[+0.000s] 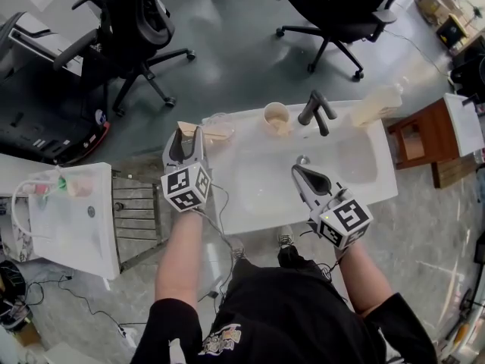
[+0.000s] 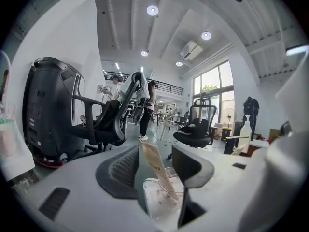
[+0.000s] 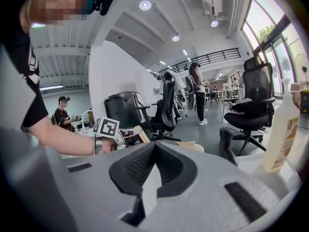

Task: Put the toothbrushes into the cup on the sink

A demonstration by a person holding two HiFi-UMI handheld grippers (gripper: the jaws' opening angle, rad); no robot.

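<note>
A clear plastic cup [image 2: 161,199] stands at the left end of the white sink [image 1: 250,196], and a toothbrush in a tan paper wrapper [image 2: 154,166] leans in it. My left gripper [image 2: 157,164] is open; the wrapper's top rises between its jaws and neither pad presses on it. In the head view the left gripper [image 1: 189,133] sits just left of the clear cup [image 1: 218,121], with the wrapper [image 1: 214,134] slanting toward it. Over the basin my right gripper [image 1: 298,170] is shut with nothing in it, its jaws meeting at the tip [image 3: 153,149].
A beige cup [image 1: 276,117] stands beside the dark faucet [image 1: 317,111]. A soap bottle [image 1: 377,105] rests on the sink's right end. A brown wooden stool [image 1: 420,139] is at the right, a second white basin [image 1: 68,218] and a metal rack [image 1: 140,211] at the left, office chairs [image 1: 129,29] behind.
</note>
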